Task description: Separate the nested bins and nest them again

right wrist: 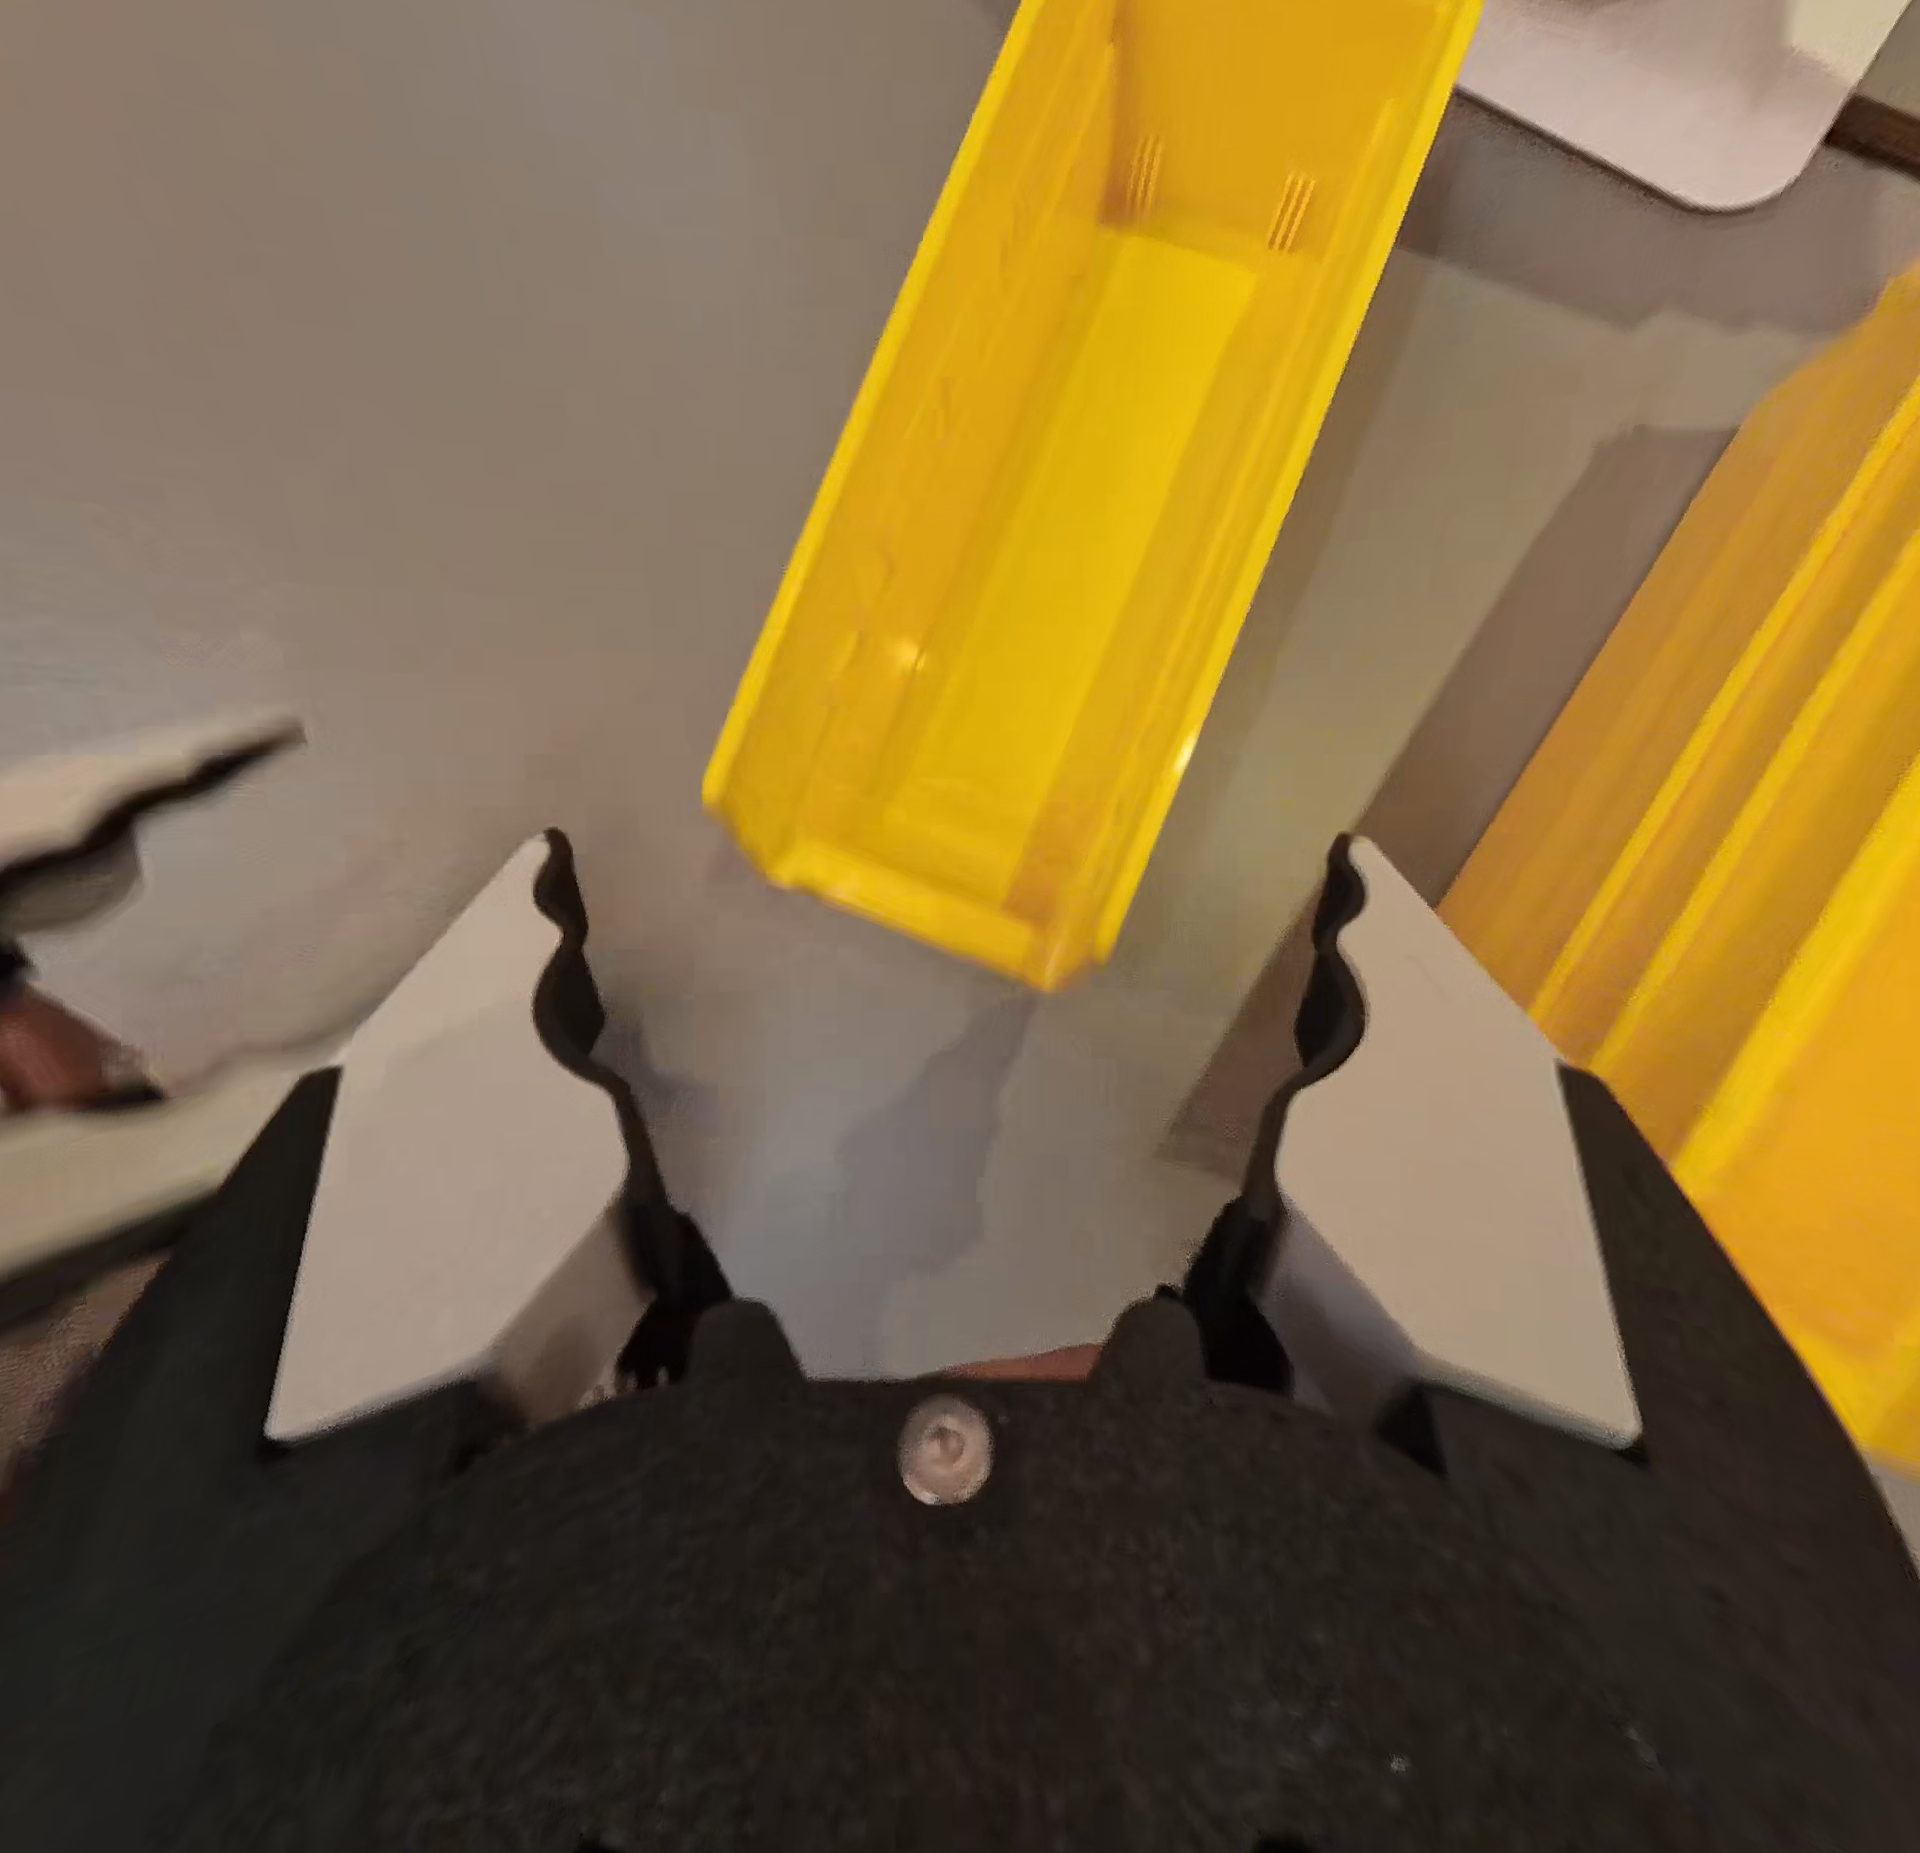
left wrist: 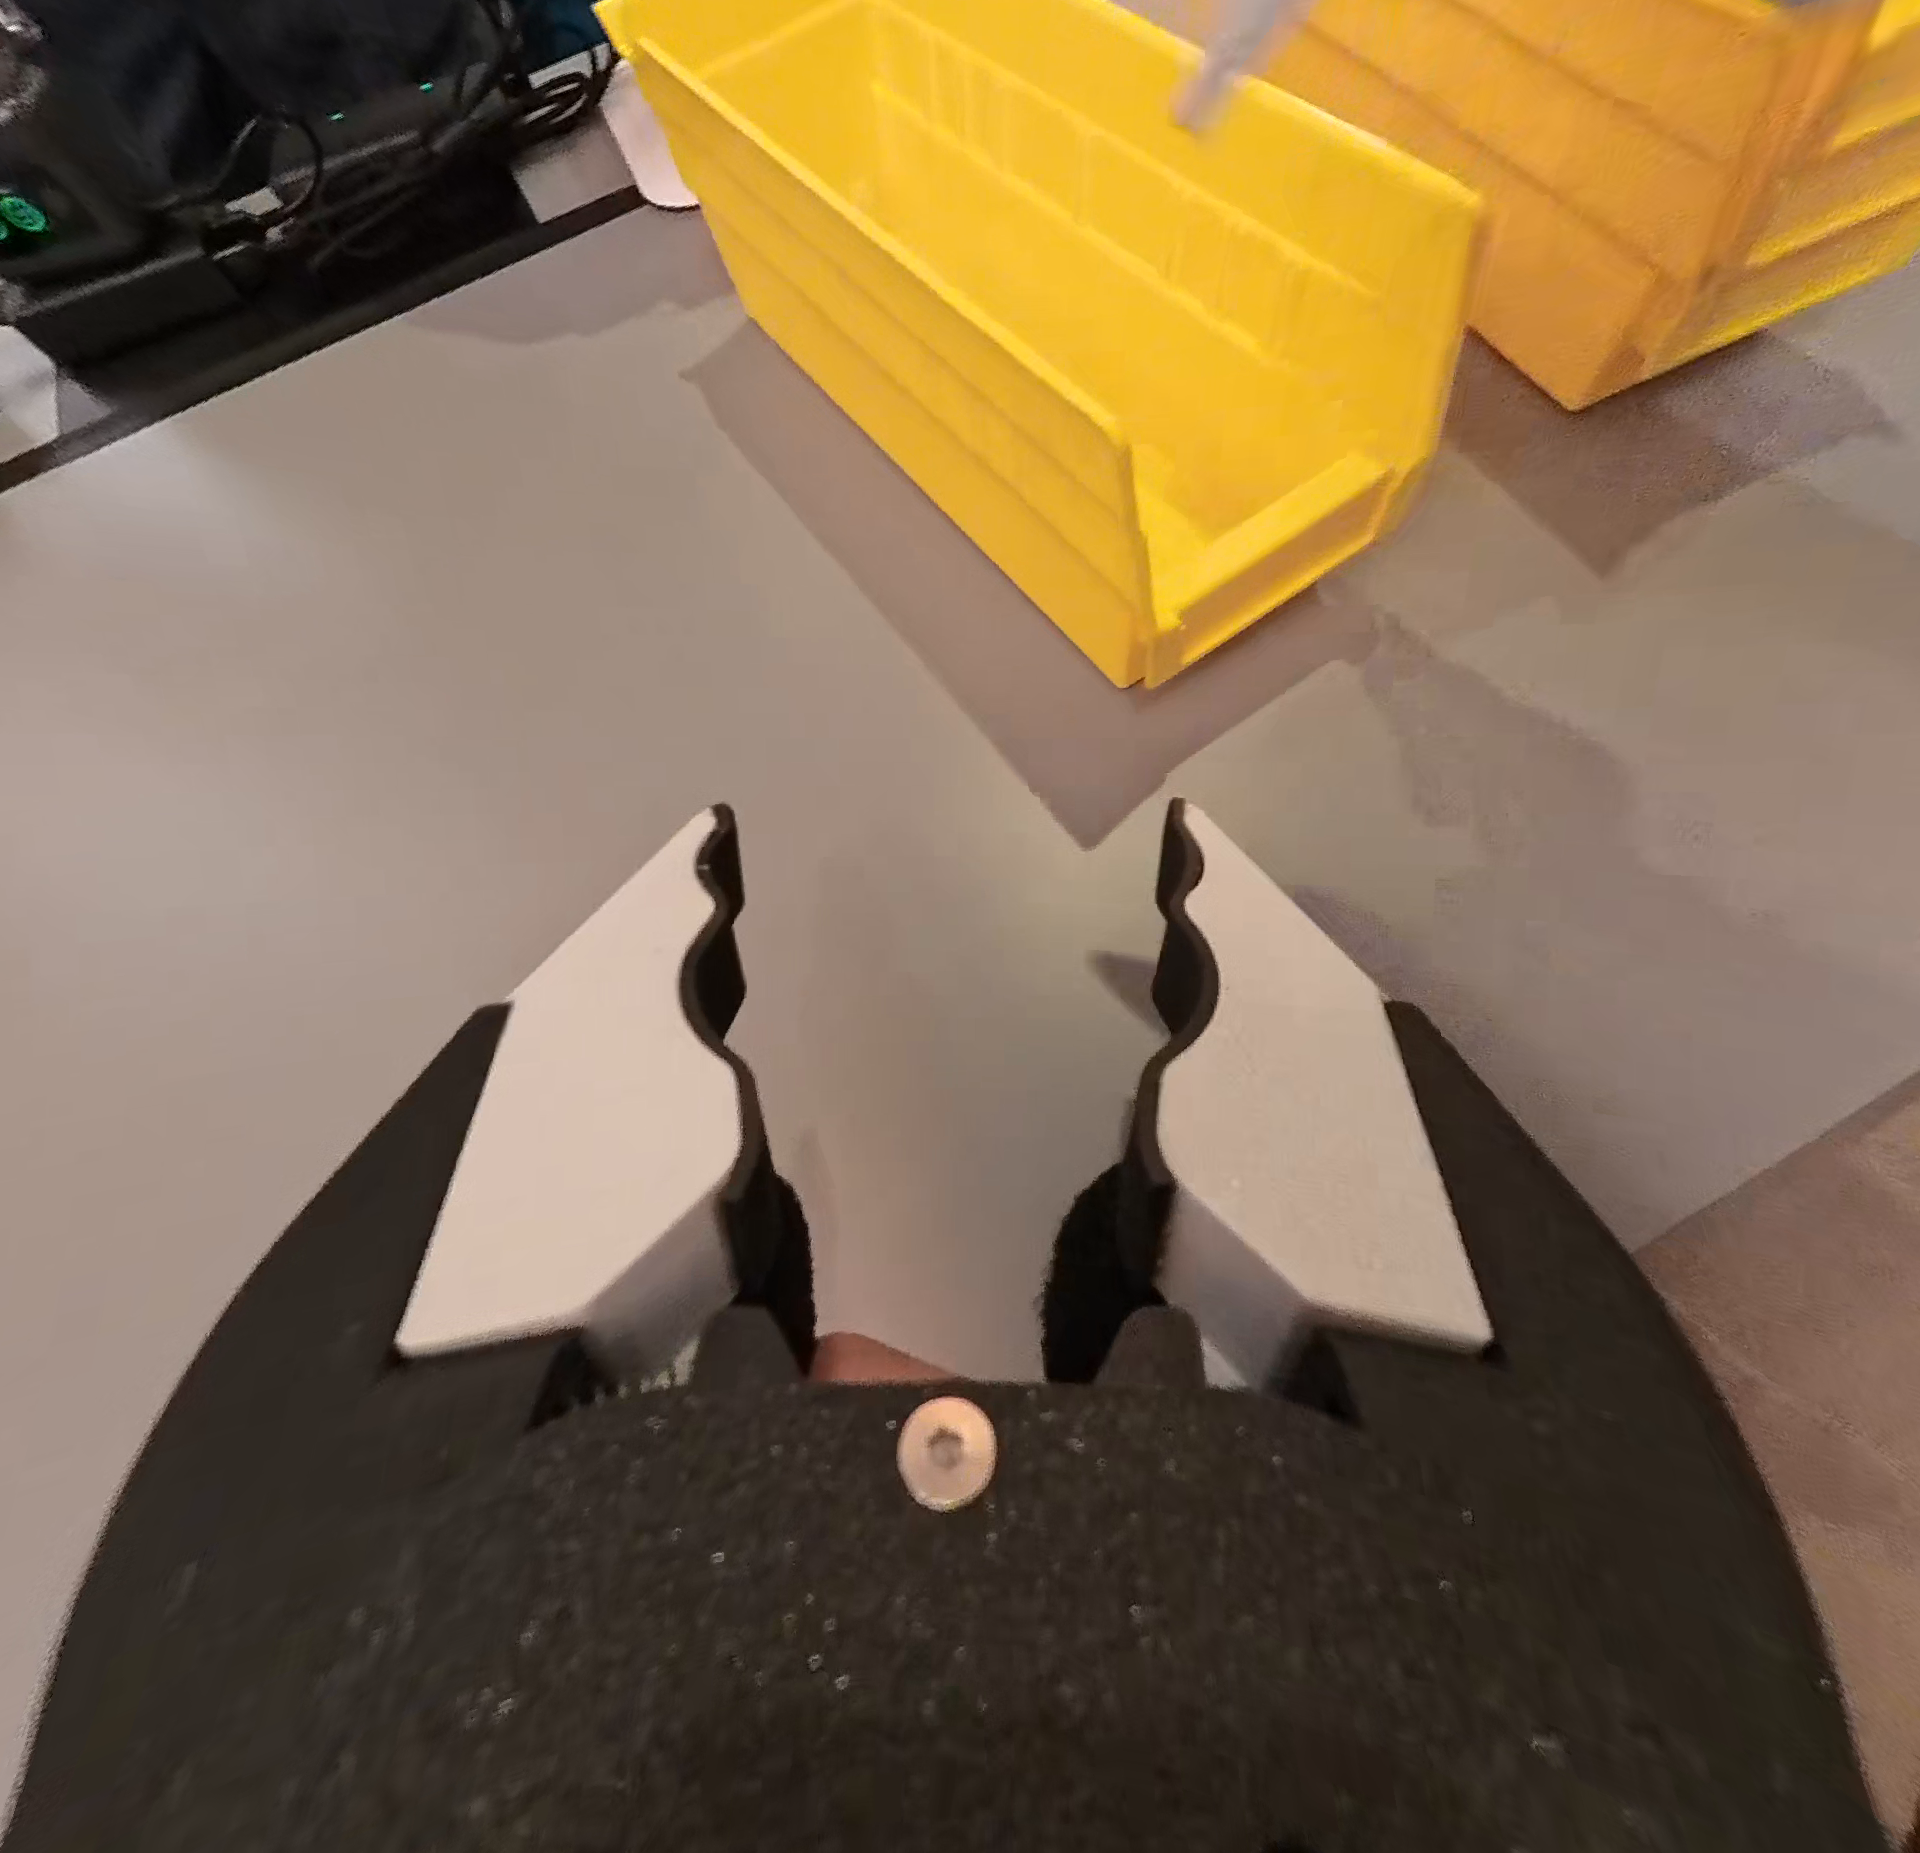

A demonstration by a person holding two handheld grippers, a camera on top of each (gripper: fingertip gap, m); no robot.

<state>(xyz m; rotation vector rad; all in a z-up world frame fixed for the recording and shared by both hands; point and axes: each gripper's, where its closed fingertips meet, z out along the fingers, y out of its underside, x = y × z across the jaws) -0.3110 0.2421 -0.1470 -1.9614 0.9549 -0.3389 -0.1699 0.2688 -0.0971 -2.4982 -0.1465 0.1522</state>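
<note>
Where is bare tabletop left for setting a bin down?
Free: grey tabletop between the open left gripper and the single yellow plastic bin. Crowded: the yellow bin stack sits close beside that bin.

On the grey table (left wrist: 416, 660), yellow bins of one kind are counted in two places: one single bin (left wrist: 1039, 349) at centre, and to its right a nested stack (left wrist: 1558, 193) whose number cannot be told. Two grippers are counted, the left gripper (left wrist: 951, 837) and the right gripper (right wrist: 951, 868).
</note>
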